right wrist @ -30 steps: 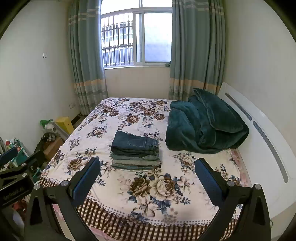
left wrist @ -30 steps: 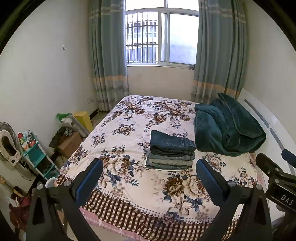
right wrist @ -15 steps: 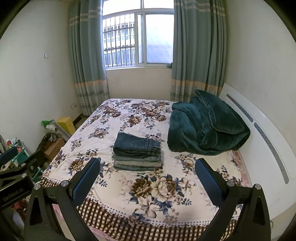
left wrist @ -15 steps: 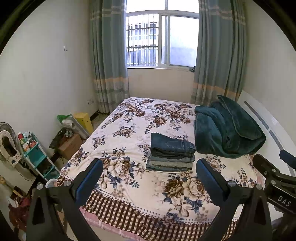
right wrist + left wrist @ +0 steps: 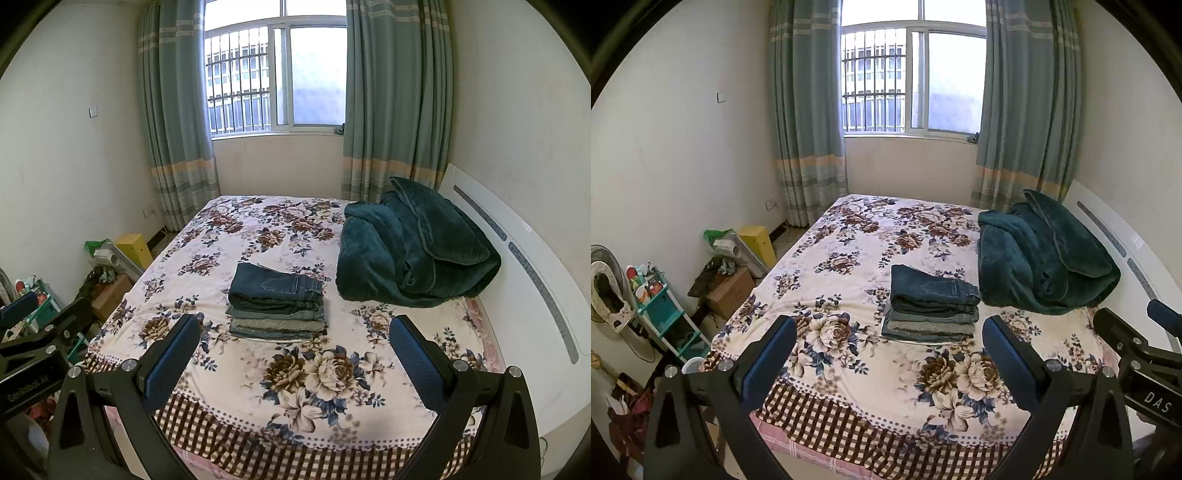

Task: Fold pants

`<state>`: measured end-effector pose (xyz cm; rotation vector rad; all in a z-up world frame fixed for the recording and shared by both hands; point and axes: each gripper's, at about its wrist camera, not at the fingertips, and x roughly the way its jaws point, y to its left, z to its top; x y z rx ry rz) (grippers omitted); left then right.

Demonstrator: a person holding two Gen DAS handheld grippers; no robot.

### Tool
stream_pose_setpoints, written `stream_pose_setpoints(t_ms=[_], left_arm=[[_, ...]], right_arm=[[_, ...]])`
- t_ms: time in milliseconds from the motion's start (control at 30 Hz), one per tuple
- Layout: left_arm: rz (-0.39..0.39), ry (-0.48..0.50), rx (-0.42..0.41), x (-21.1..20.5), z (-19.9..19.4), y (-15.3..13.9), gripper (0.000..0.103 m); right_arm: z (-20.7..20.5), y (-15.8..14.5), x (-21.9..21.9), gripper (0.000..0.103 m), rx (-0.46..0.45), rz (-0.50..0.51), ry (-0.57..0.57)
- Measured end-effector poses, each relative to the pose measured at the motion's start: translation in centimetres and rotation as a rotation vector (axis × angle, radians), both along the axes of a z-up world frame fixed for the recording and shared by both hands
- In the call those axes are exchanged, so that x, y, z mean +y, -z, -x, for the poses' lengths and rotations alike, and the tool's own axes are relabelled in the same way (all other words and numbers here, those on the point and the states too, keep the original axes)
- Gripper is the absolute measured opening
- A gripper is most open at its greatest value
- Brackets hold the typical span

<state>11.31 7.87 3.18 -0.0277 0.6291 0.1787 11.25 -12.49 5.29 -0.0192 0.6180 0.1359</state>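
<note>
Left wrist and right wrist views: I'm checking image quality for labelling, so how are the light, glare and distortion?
Left wrist view: the window is blown out by daylight, walls bow from fisheye distortion, corners are black; the stack of pants is sharp. Right wrist view: same bright window and curved headboard; the pants are evenly lit, no blur.

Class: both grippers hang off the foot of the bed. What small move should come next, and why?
Probably none beyond backing away: the pants already lie folded in a neat stack on the bed, and the left gripper and right gripper are open and empty.
</note>
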Motion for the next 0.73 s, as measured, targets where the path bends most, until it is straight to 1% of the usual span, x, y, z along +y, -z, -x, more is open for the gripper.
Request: stream_pose_setpoints(t_ms=[167,267,533,733], left_arm=[[0.002,-0.002,0.001,-0.1,0.1,0.0,0.103],[0.003,-0.002,0.006,0.0,0.0,0.0,0.103],[0.005,0.003,0.008,0.4,-0.1,-0.1,0.103],[0.006,0.005,0.009,0.7,-0.1,-0.1,0.103]], right_arm=[[0.1,0.1,0.0,0.103,0.003,-0.003,-0.003],[0.4,0.2,0.8,0.103,0.003,-0.001,-0.004],[0.4,0.3,0.7,0.103,0.005,-0.003,-0.002],[1.1,0.5,1.7,0.103,0.012,-0.002,0.004]])
